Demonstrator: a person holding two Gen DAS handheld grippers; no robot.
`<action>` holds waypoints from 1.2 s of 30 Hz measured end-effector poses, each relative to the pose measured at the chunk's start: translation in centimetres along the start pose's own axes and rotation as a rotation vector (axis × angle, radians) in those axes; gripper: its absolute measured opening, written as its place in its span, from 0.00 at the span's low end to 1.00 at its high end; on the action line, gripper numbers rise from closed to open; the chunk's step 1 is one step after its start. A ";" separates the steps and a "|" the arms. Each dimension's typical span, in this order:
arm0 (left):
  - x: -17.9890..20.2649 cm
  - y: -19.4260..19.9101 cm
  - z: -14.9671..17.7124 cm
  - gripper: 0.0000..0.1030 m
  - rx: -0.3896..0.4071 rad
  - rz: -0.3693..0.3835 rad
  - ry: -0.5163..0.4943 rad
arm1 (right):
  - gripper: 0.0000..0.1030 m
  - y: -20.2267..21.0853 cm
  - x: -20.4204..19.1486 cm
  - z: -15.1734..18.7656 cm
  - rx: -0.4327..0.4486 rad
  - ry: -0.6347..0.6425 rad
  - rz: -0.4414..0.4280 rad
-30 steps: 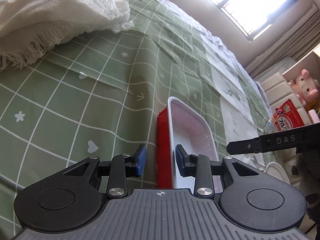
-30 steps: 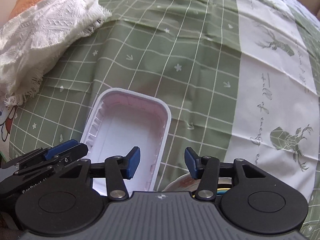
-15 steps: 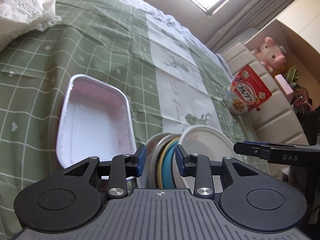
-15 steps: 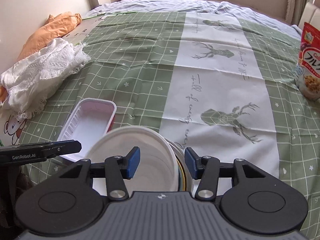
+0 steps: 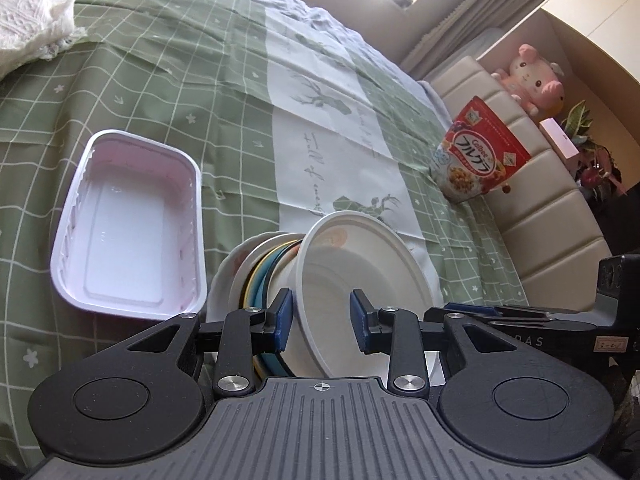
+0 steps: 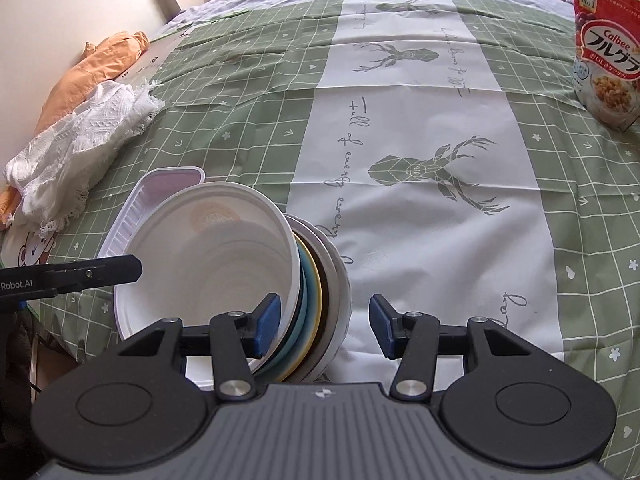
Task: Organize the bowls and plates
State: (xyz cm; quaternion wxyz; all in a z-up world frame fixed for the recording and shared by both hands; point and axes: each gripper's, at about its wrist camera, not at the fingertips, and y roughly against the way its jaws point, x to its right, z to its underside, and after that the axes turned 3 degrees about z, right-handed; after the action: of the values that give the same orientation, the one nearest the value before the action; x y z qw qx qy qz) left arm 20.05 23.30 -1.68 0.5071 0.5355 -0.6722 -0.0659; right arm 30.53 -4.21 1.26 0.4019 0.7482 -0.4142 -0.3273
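Note:
A large white bowl point(image 5: 360, 272) lies tilted on its side against a stack of plates point(image 5: 256, 276) that stand on edge: white, yellow and teal. My left gripper point(image 5: 322, 320) hovers open just before the bowl's rim, its blue pads apart and pressing on nothing. In the right wrist view the bowl point(image 6: 224, 256) is on the left and the plates point(image 6: 324, 280) lean behind it. My right gripper point(image 6: 324, 326) is open, the plate edges showing between its pads, with a gap on the right side. An empty white rectangular tray point(image 5: 128, 232) sits left of the stack.
A green checked cloth point(image 6: 420, 208) with deer prints covers the surface. A red cereal bag point(image 5: 480, 156) stands far right by a cushioned backrest point(image 5: 540, 216). White fringed fabric point(image 6: 80, 148) and orange fabric point(image 6: 96, 68) lie far left. The stack sits near the front edge.
Both grippers swung right, from over the white tray to the bowl and plates, which now fill the near view. Their jaws kept the same width.

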 end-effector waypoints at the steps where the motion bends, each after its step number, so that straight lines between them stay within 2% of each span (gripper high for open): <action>1: 0.0 0.1 -0.1 0.33 -0.001 0.007 0.010 | 0.48 0.3 -0.1 -0.1 0.007 0.003 -0.003; 4: -0.1 1.5 -0.5 0.33 0.022 0.028 0.025 | 0.48 1.8 -0.8 -1.0 0.048 0.026 -0.021; 7: -0.5 3.7 -1.2 0.33 0.080 0.019 0.023 | 0.48 3.3 -2.6 -2.5 0.100 0.063 -0.038; 10: -1.6 5.8 -2.1 0.33 0.165 -0.060 0.020 | 0.48 3.7 -5.7 -4.6 0.121 0.116 -0.058; 12: -2.5 6.6 -2.7 0.33 0.213 -0.169 0.000 | 0.48 2.9 -8.0 -6.2 0.088 0.132 -0.095; 14: -3.9 6.4 -3.2 0.33 0.225 -0.272 -0.014 | 0.48 1.2 -10.5 -7.7 0.023 0.147 -0.131; 15: -4.8 6.2 -3.3 0.33 0.222 -0.306 -0.006 | 0.48 0.1 -11.9 -8.3 -0.018 0.159 -0.138; 17: -7.1 5.4 -3.8 0.33 0.205 -0.327 0.032 | 0.48 -2.8 -14.4 -9.4 -0.109 0.164 -0.122; 20: -10.0 4.2 -4.4 0.33 0.174 -0.303 0.075 | 0.41 -7.4 -17.2 -10.6 -0.226 0.174 -0.069; 27: -14.2 0.8 -4.9 0.33 0.096 -0.235 0.096 | 0.41 -15.5 -20.5 -12.1 -0.398 0.186 0.111; 33: -17.1 0.0 -5.5 0.26 0.051 -0.109 0.155 | 0.41 -19.8 -22.3 -12.0 -0.497 0.195 0.140; 36: -18.0 0.7 -5.5 0.24 0.038 -0.072 0.167 | 0.41 -20.3 -22.9 -11.8 -0.504 0.172 0.132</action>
State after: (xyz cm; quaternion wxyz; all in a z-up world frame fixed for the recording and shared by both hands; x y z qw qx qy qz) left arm 22.15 40.26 -9.58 0.5485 0.5726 -0.6088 -0.0264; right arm 37.36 26.65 -7.41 0.6296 0.6210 -0.3318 -0.3284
